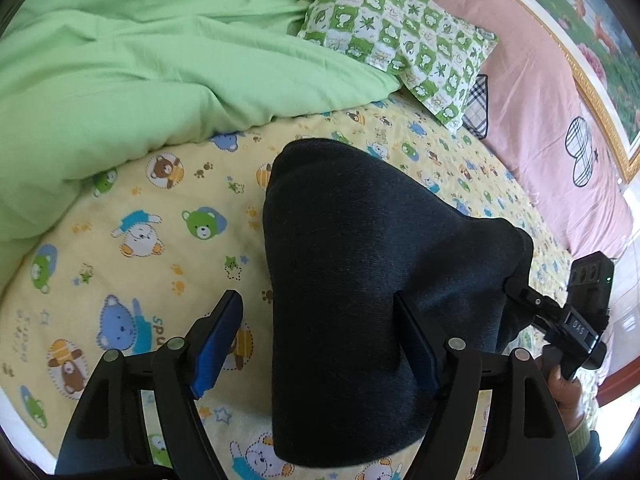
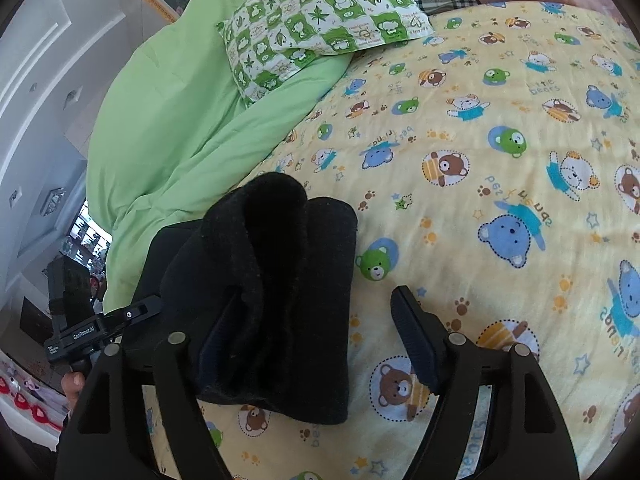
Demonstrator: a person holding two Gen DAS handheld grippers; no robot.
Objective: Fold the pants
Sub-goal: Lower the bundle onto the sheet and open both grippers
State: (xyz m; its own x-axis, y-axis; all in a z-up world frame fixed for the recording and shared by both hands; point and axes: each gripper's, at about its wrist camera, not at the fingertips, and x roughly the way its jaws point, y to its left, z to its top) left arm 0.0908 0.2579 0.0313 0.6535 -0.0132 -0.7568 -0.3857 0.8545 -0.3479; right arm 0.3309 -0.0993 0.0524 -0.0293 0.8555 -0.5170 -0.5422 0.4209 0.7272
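One pair of dark pants (image 1: 360, 280) lies folded into a thick bundle on the yellow teddy-bear sheet (image 1: 140, 240), which covers the near part of the bed. Behind it I count one green duvet (image 1: 140, 60) bunched up on the far left, one green-and-white checked pillow (image 1: 400, 32) resting on the duvet's edge, and one pink sheet (image 1: 540, 100) with plaid hearts on the far right, under a gold picture frame (image 1: 592, 92).

I hold two grippers, one in each hand. My left gripper (image 1: 316, 344) tilts steeply down at the bed; its jaws are spread wide, the left finger (image 1: 218, 344) over bare sheet and clear of the cloth, the right finger lying against the bundle's top surface. Nothing is pinched. My right gripper (image 2: 316, 344) points down more shallowly from the other side, jaws likewise released: its right finger (image 2: 416, 340) stands over the sheet, just beside the pants (image 2: 272, 288), while the left finger is sunk into a fold of the fuzzy fabric without squeezing it. From each wrist view I can see the other gripper at the bundle's far edge, with my fingers wrapped round its handle.
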